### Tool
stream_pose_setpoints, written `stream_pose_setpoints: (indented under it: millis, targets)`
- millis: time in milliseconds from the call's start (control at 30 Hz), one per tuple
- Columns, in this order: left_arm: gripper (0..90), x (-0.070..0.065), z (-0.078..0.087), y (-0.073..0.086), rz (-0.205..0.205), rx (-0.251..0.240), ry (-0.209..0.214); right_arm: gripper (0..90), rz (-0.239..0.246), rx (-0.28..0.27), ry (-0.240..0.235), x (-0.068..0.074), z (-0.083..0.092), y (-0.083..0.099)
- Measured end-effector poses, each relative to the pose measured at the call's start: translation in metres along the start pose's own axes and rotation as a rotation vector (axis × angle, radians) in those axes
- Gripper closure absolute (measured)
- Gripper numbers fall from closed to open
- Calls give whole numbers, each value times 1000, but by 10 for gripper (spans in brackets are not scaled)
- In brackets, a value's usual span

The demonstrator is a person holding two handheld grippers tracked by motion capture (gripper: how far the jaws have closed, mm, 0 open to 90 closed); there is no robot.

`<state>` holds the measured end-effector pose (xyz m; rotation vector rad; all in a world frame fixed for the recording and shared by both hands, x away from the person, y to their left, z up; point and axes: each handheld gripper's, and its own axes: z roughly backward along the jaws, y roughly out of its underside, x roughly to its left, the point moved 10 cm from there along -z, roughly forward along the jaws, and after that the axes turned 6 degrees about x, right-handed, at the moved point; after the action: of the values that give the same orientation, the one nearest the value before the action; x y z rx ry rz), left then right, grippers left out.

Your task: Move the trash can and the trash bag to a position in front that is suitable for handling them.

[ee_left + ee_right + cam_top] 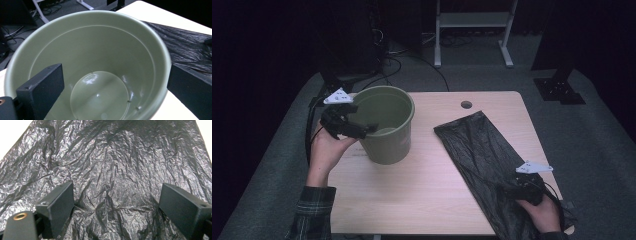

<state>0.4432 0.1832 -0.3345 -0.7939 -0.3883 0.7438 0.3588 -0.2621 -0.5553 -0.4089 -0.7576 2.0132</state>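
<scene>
An empty olive-green bucket (387, 125) stands upright on the left part of the wooden table (422, 190). My left gripper (362, 131) is at the bucket's near-left rim, held by a hand, and it is open. In the left gripper view the bucket (100, 50) is bare inside; one jaw hangs over its inside, the other outside its rim, neither touching. A crumpled black plastic bag (482, 145) lies flat on the right part of the table. My right gripper (514, 190) rests over the bag's near end, open, with the bag (112, 157) spread beneath its jaws.
A round cable hole (466, 104) sits near the table's far edge. Beyond the table a white frame (472, 20) and loose cables (387, 65) are on the grey floor. A black stand foot (559, 90) lies at the far right.
</scene>
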Motion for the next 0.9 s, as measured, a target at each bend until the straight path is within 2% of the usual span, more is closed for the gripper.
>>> stream_pose_setpoints:
  millis: [167, 233, 267, 667, 767, 833, 900]
  targets:
    - [0, 15, -2, 0, 6, 10, -25, 118, 0, 0, 0, 0, 0, 0]
    - [0, 22, -2, -1, 19, 3, -34, 118, 0, 1, 0, 0, 0, 0]
    - [0, 29, -3, 0, 29, 14, -53, 118, -1, 0, 0, 0, 0, 0]
    - [1, 56, -7, 10, 55, 44, -104, 118, -1, 0, 0, 0, 0, 0]
    - [43, 59, -7, 11, 56, 50, -105, 118, -1, 0, 0, 0, 0, 0]
    - [44, 62, -8, 13, 71, 64, -120, 118, -1, 0, 0, 0, 0, 0]
    - [121, 68, -8, 16, 84, 75, -134, 118, -2, 0, 0, 0, 0, 0]
